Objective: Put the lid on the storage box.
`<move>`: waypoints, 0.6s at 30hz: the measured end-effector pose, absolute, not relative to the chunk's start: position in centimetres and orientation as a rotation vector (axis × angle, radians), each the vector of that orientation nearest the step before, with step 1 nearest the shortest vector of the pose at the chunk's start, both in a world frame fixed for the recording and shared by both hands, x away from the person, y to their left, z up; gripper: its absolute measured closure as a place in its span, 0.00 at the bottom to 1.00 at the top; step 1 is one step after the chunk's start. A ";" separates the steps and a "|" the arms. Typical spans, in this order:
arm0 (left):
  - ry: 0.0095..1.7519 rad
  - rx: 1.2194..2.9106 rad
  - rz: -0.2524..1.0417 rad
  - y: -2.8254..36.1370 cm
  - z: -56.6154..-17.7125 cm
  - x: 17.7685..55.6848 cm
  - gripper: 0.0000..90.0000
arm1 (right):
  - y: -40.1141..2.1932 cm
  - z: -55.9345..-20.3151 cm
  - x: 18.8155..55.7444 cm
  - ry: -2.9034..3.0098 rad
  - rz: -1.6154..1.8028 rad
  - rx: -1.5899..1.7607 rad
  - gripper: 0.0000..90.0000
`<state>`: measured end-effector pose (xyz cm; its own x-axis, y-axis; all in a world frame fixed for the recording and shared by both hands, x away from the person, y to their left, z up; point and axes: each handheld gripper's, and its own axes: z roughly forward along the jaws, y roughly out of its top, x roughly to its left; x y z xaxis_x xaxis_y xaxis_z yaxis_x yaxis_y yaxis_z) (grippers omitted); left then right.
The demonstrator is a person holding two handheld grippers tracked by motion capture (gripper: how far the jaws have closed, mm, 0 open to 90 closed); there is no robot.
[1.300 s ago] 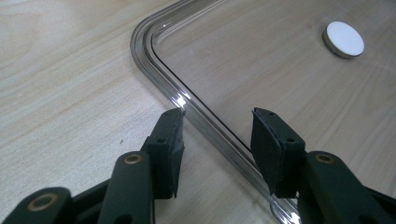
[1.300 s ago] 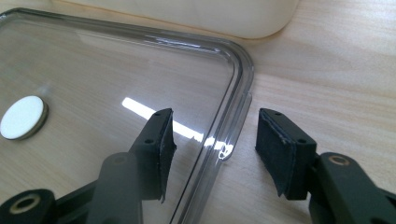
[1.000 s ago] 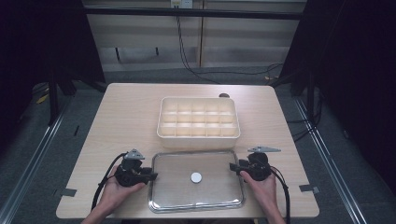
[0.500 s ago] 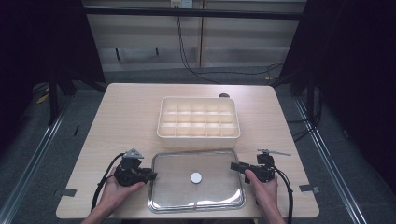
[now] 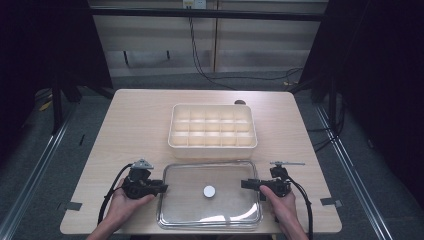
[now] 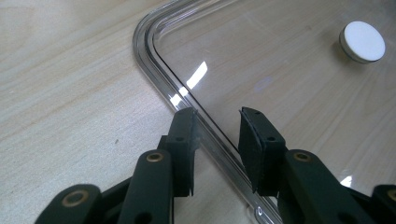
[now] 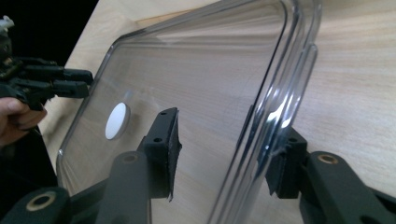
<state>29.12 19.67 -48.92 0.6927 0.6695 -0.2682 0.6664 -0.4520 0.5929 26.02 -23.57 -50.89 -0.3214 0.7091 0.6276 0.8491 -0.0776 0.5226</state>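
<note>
Clear plastic — the lid (image 5: 210, 210) with its white round knob (image 5: 209, 191) lies flat at the table's (image 5: 135, 130) near edge, just in front of the cream compartment box (image 5: 213, 131). The left gripper (image 5: 161, 188) straddles the lid's left rim, the right gripper (image 5: 246, 184) its right rim — both jaws have just been closing, narrow now, pads not yet pressing.

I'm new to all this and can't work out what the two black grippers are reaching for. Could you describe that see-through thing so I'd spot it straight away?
Start at the wooden table and find the cream compartment box in its middle. Just nearer the person lies a clear plastic lid, flat, rectangular, with rounded corners. Unlike the opaque box, it is transparent, with one small white round knob at its centre.
</note>
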 end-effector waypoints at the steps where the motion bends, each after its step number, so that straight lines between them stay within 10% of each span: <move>1: 1.017 2.207 0.013 19.6 -49.0 29.1 0.74 | -23.6 -50.9 26.1 -2.019 -1.360 -1.732 0.59; 18: 1.025 2.176 0.008 19.8 -49.1 29.0 0.50 | -24.4 -49.9 25.7 -2.042 -1.535 -1.691 0.73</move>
